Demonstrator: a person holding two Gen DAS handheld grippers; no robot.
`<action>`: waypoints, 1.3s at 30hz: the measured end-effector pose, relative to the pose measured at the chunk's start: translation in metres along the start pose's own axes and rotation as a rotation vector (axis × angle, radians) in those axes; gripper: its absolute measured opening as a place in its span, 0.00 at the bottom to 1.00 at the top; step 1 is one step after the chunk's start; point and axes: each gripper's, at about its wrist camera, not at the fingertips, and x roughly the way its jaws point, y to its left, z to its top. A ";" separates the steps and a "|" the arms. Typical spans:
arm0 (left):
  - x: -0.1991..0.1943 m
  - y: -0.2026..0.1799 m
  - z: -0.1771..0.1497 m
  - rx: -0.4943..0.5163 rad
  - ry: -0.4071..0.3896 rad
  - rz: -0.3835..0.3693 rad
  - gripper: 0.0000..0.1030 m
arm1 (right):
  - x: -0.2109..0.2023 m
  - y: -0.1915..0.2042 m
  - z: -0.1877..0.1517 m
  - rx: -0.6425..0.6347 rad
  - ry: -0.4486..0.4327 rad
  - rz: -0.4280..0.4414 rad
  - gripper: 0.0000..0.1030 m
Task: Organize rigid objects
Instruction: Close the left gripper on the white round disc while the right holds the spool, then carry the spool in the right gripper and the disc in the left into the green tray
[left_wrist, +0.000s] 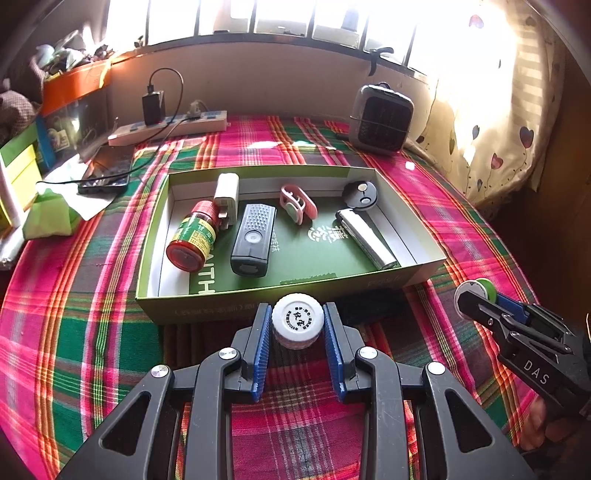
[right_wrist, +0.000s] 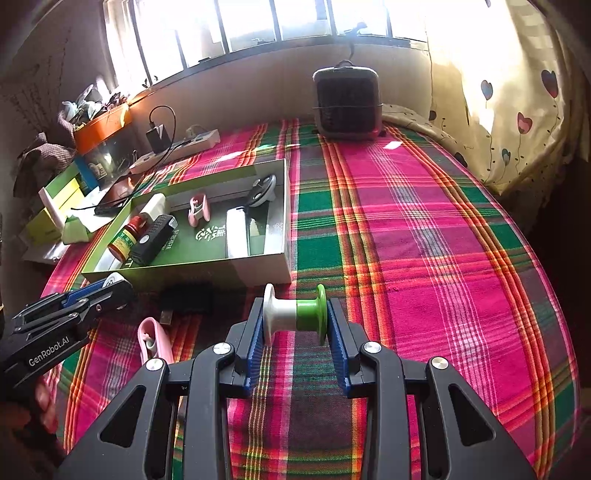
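A table draped in a woven plaid cloth (right_wrist: 424, 229) of pink, green and orange stripes fills both views. In the left wrist view, the left gripper (left_wrist: 298, 326), black with ribbed blue pads, is clamped on a small white round bottle (left_wrist: 298, 320) with a ridged cap and printed black characters, held just in front of the near wall of a shallow green cardboard box (left_wrist: 258, 301). Inside the box lie a red-capped bottle with a green and yellow label (left_wrist: 192, 238) on its side, a white plug adapter (left_wrist: 226, 199), a black rectangular device with a dimpled top (left_wrist: 253, 240), a pink clip (left_wrist: 297, 204), a round black disc (left_wrist: 359, 195) and a shiny silver cylinder (left_wrist: 367, 238). In the right wrist view, the right gripper (right_wrist: 295, 325) grips a smooth plastic spool (right_wrist: 295, 312), half white and half green, by its flat end flanges, to the right of the box's near corner. On the cloth beside it lie a second pink clip (right_wrist: 153, 338) and a dark USB device (right_wrist: 184, 297). A boxy grey heater (right_wrist: 345, 105) stands at the far edge.
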 end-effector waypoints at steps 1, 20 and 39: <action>-0.001 0.000 0.000 0.001 -0.003 -0.002 0.26 | -0.001 0.001 0.001 -0.002 -0.002 0.001 0.32; -0.007 0.005 0.027 0.010 -0.033 -0.075 0.26 | -0.005 0.028 0.023 -0.073 -0.041 0.044 0.32; 0.029 0.010 0.060 0.017 -0.013 -0.096 0.26 | 0.045 0.044 0.064 -0.161 -0.033 -0.034 0.32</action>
